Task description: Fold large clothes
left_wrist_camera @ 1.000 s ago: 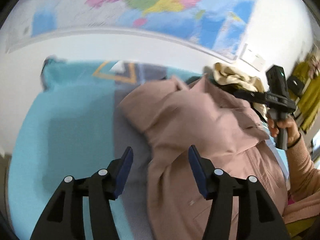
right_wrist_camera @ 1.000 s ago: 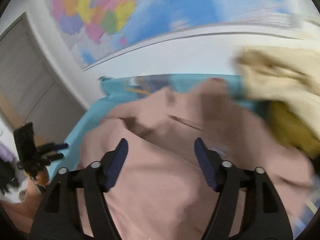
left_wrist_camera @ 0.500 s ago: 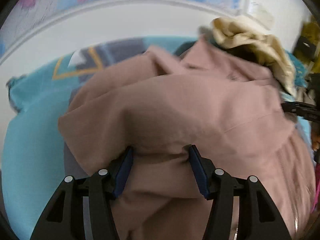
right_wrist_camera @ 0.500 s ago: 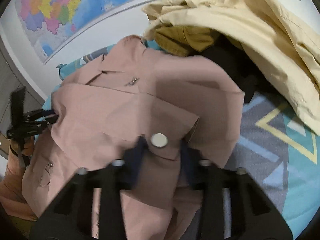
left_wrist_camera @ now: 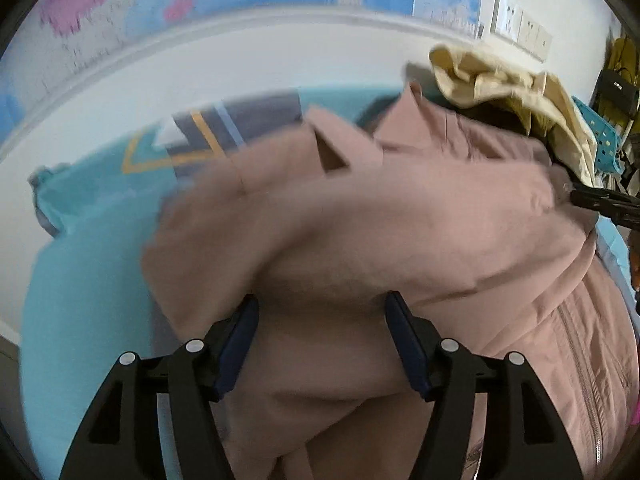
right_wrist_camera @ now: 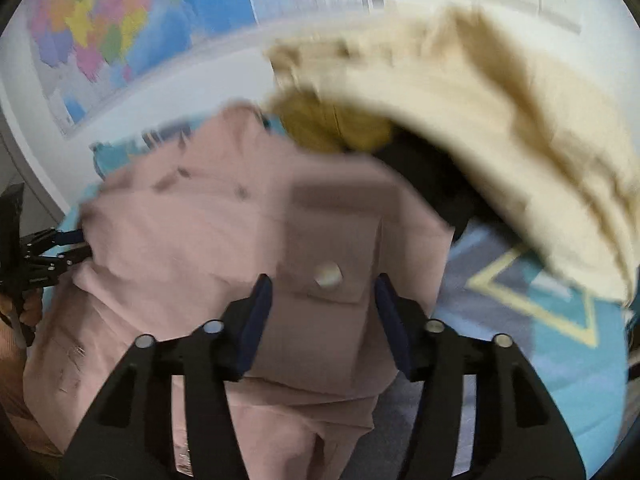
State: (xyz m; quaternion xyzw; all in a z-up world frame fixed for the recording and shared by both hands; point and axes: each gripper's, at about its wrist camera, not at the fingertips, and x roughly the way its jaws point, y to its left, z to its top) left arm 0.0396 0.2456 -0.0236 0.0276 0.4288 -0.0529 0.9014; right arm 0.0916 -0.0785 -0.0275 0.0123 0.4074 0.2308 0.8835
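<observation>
A large pink jacket (left_wrist_camera: 400,240) lies on a bed with a teal and grey patterned cover (left_wrist_camera: 88,272). My left gripper (left_wrist_camera: 322,328) is open, its jaws spread over a raised fold of the jacket's left side. In the right wrist view the jacket (right_wrist_camera: 200,232) shows a pocket flap with a round button (right_wrist_camera: 328,274). My right gripper (right_wrist_camera: 323,310) is open, its jaws either side of that pocket. The right gripper's tip also shows at the right edge of the left wrist view (left_wrist_camera: 600,202).
A heap of cream and mustard clothes (right_wrist_camera: 480,120) lies on the bed beyond the jacket, also seen in the left wrist view (left_wrist_camera: 512,92). A world map (right_wrist_camera: 120,32) hangs on the white wall behind. A teal basket (left_wrist_camera: 604,140) stands far right.
Both grippers have come down onto the jacket from above it. The right gripper, narrower half a second ago, now stands open around the pocket. The left one stays open.
</observation>
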